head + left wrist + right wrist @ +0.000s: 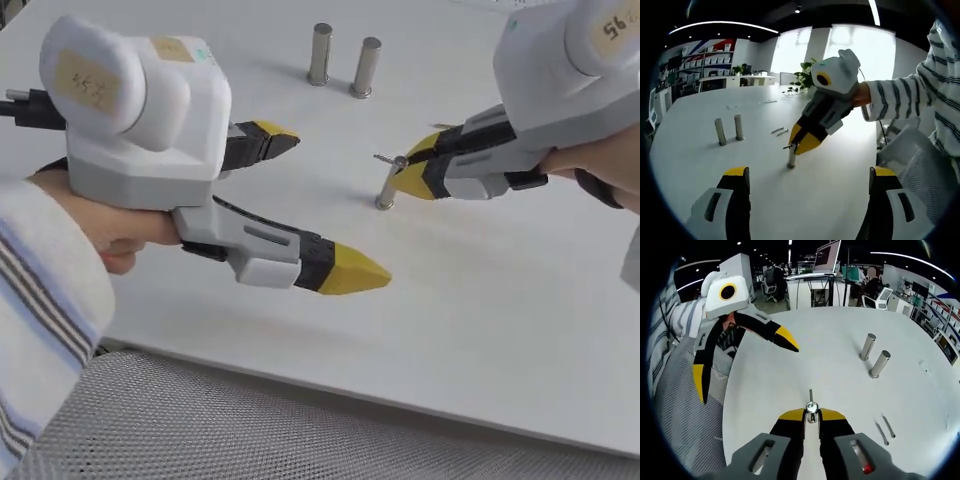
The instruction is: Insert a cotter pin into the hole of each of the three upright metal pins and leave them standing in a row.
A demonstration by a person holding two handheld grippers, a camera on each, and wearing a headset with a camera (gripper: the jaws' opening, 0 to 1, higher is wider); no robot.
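Two bare metal pins (320,55) (365,68) stand upright side by side at the back of the white table (480,320). A third metal pin (387,185) stands nearer, and a cotter pin (383,157) pokes out of its top to the left. My right gripper (408,172) is shut on that cotter pin (810,395) right at the pin's top (812,407). My left gripper (320,205) hovers open and holds nothing, to the left of the third pin (791,157). The right gripper (807,136) shows in the left gripper view.
Two loose cotter pins (884,429) lie flat on the table to the right of my right gripper, also seen as loose cotter pins (779,131). A mesh chair (200,430) sits at the table's near edge. Desks, shelves and seated people are far behind.
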